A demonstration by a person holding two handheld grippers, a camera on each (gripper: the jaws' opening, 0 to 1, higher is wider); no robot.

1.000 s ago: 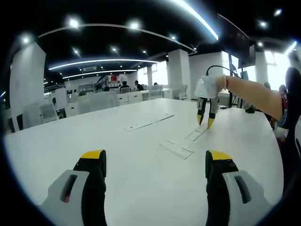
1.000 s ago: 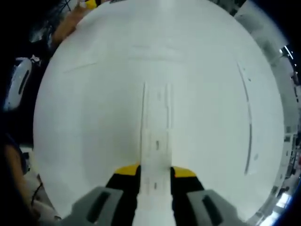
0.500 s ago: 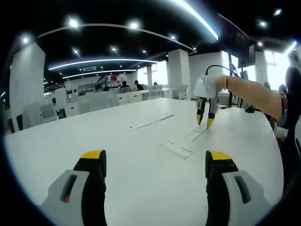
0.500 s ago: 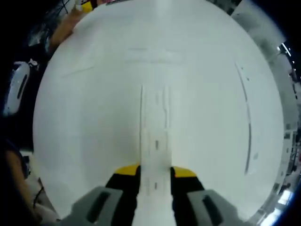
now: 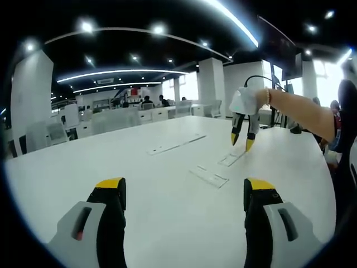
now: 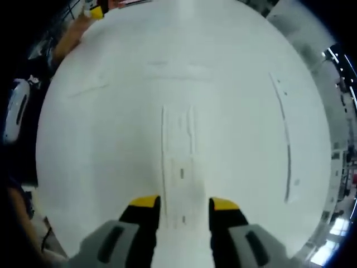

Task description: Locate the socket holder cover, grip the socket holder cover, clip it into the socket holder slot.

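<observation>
Big open-plan office w/ curved ceiling light strips (image 5: 120,72) and white pillars (image 5: 213,86). Rows of white desks & chairs (image 5: 114,120) at the back, people seated there, large windows (image 5: 192,86) behind.

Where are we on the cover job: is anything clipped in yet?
Nothing is in hand. The right tool hangs open over a white strip lying flat on the table, and the left tool is open too. Whether that strip is a cover already seated in its slot is too faint to tell. A second white piece lies apart nearby, so gripping and clipping may remain.
</observation>
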